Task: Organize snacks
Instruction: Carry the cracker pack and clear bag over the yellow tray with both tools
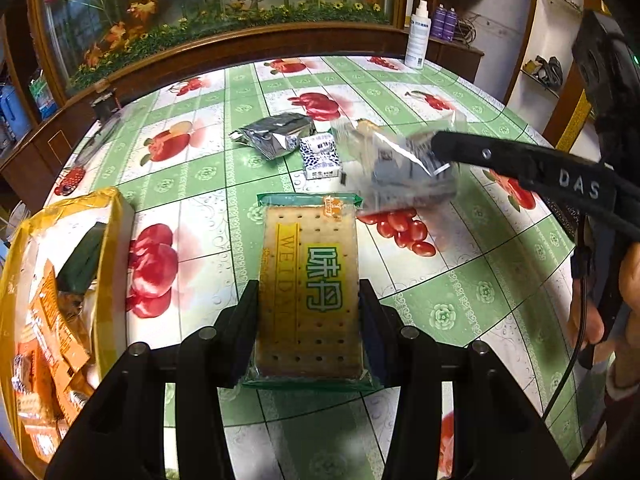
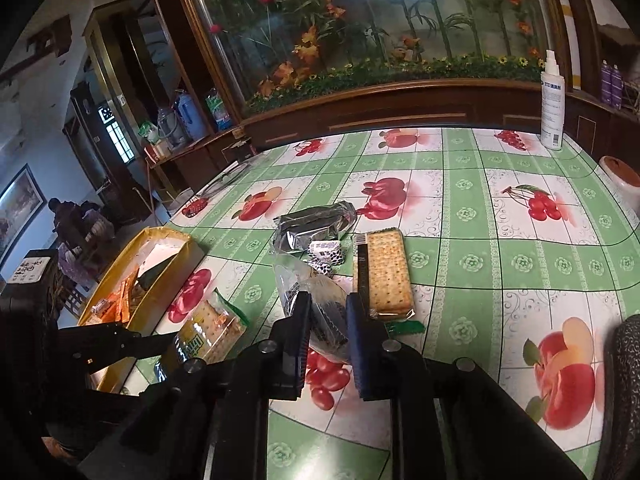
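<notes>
We're holding one snack in each gripper, both lifted off the tablecloth (image 1: 460,280).

The left gripper (image 1: 310,312) is clamped on the cracker pack (image 1: 308,280), yellow-green wrapper, pads pressing on its two long edges. The pack is hanging above the tablecloth, just right of the yellow box (image 1: 116,216).

The right gripper (image 2: 326,320) is closed on a clear-wrapped dark snack (image 2: 324,312); the wrapper is pinched between the pads. From the left wrist camera it's blurred, sitting just beyond the cracker pack's far end.

Relative to the yellow box:
- Box is sitting at the table's left edge, orange packets (image 2: 126,296) already lying inside.
- Silver foil pack (image 2: 316,224) is lying on the tablecloth, well to the right of the box.
- Small blue-white patterned packet (image 1: 322,158) is lying just beside the foil pack, on the side nearer us.
- A second cracker pack in clear wrap (image 2: 390,272) is lying flat, further right again.
- White spray bottle (image 2: 552,108) is standing at the far right edge, well apart from the box.
</notes>
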### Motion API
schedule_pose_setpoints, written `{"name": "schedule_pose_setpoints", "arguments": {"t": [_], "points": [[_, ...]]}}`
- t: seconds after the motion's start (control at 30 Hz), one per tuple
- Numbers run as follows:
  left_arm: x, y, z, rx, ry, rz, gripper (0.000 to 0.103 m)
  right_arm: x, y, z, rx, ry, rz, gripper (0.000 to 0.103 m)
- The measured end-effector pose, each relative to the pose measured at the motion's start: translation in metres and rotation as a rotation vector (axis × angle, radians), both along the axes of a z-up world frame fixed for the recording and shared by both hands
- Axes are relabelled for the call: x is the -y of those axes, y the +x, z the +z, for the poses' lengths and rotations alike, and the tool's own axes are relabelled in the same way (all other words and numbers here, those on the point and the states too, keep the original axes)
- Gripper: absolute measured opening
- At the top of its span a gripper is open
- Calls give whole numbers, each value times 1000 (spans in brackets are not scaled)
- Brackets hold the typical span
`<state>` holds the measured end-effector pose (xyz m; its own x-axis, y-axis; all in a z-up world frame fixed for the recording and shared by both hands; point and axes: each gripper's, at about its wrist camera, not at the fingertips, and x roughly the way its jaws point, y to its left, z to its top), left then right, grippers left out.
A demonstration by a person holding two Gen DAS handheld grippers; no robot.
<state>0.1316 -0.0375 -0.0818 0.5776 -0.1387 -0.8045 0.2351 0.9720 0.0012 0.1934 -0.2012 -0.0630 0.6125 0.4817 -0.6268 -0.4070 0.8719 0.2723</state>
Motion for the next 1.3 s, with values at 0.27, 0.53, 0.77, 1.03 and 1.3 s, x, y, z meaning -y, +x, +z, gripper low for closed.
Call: {"name": "schedule_pose_setpoints", "arguments": {"t": [0.27,0.53,0.77,1.03,1.3], "points": [[-8,-22,15,44,6,38,45,-7,-38,14,26,8,25,14],[-23,-45,32,96,32,95,45,-17,-64,33,59,29,35,13],[-43,-64,47,149,63,163,45,-32,-85,51,96,42,55,13],[-70,-85,57,194,75,239,45,-56,-103,64,123,57,99,13],[-103,-100,63,218,75,313,45,-83,-111,69,136,61,143,13]]}}
